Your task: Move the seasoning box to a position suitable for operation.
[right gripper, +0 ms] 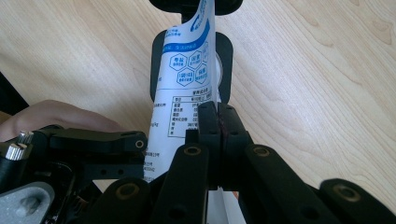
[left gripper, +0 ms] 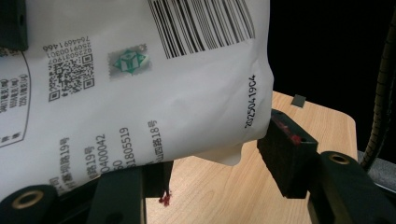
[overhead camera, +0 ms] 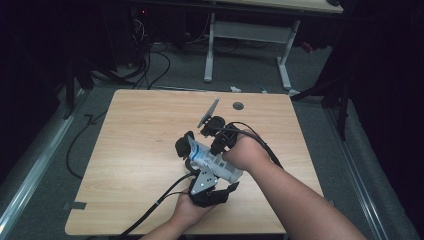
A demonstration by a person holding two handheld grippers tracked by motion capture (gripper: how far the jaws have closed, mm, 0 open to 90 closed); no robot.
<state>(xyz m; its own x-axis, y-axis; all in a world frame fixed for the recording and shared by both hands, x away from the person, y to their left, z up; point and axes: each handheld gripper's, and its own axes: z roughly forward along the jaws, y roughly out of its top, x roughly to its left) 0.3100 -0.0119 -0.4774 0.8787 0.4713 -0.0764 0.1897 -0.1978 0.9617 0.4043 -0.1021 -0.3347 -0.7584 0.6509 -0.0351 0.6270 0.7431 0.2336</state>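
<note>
I hold a white printed pouch (overhead camera: pixel 212 161) above the middle of the wooden table (overhead camera: pixel 135 150), between both tools. My left gripper (overhead camera: pixel 202 176) has its jaws spread around the pouch's wide bottom end, pads against its sides. My right gripper (right gripper: pixel 218 122) is pinched tight together on the thin edge beside the pouch's black cap (overhead camera: pixel 184 146). To do this well I keep the left steady and pull gently, so the film doesn't slip or tear.
</note>
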